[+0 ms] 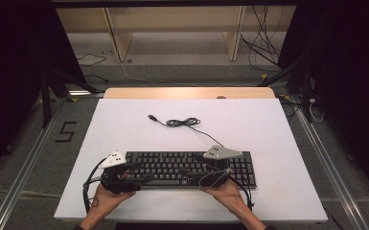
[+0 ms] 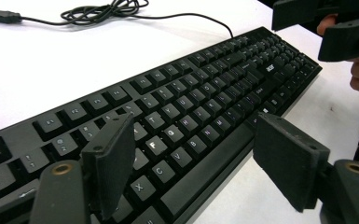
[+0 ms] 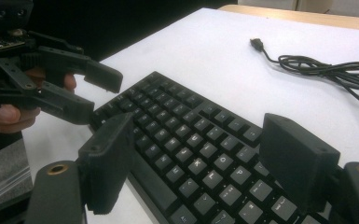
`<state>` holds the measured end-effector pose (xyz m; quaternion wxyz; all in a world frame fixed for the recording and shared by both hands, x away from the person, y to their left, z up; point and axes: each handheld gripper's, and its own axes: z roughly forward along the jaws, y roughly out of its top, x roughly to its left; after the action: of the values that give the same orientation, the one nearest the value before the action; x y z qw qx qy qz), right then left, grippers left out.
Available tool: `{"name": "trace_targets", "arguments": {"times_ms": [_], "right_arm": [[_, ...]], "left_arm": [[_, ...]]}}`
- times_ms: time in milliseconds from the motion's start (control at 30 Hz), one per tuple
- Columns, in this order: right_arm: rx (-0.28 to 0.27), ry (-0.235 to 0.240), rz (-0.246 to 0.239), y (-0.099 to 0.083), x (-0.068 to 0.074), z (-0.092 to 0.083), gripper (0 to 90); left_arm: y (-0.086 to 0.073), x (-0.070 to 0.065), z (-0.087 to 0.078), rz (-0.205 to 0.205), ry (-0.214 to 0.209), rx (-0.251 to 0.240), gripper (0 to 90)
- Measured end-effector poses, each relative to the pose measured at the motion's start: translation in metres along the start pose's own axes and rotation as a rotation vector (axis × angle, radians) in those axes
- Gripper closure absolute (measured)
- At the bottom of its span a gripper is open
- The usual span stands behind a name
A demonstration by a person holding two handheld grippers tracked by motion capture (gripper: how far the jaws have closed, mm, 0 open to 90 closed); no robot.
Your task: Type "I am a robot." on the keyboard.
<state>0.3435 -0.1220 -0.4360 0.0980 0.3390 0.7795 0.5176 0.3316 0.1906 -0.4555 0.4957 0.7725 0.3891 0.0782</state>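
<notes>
Lighting, for your record: the white table [image 1: 278, 143] is evenly bright under overhead light, its surroundings nearly black. Your gripper views show soft glare on the keyboard [image 2: 205, 107], faint shadows, and blurred near jaws and picture edges.

Black keyboard [image 1: 191, 168] laid flat across near half of white desk [image 1: 124, 129], long side parallel to near edge. Keyboard cable [image 1: 184, 122] coiled behind it, plug end lying toward far left. Left tool [image 1: 139, 178] at keyboard's left end, right tool [image 1: 191, 178] at near edge right of centre, each held in a hand, pointing inward.
</notes>
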Motion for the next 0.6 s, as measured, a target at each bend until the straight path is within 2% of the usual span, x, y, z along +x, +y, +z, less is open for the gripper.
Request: {"name": "trace_targets", "arguments": {"times_ms": [333,600], "right_arm": [[0.001,0.000,-0.001,0.0000,0.0001,0.0000,27.5],[0.003,0.002,-0.003,-0.0001,0.0002,0.0003,27.5]], "left_arm": [[-0.0015,-0.0040,0.0041,0.024,-0.023,0.029,37.1],[-0.0041,-0.0084,0.0091,0.065,-0.050,0.069,56.1]]}}
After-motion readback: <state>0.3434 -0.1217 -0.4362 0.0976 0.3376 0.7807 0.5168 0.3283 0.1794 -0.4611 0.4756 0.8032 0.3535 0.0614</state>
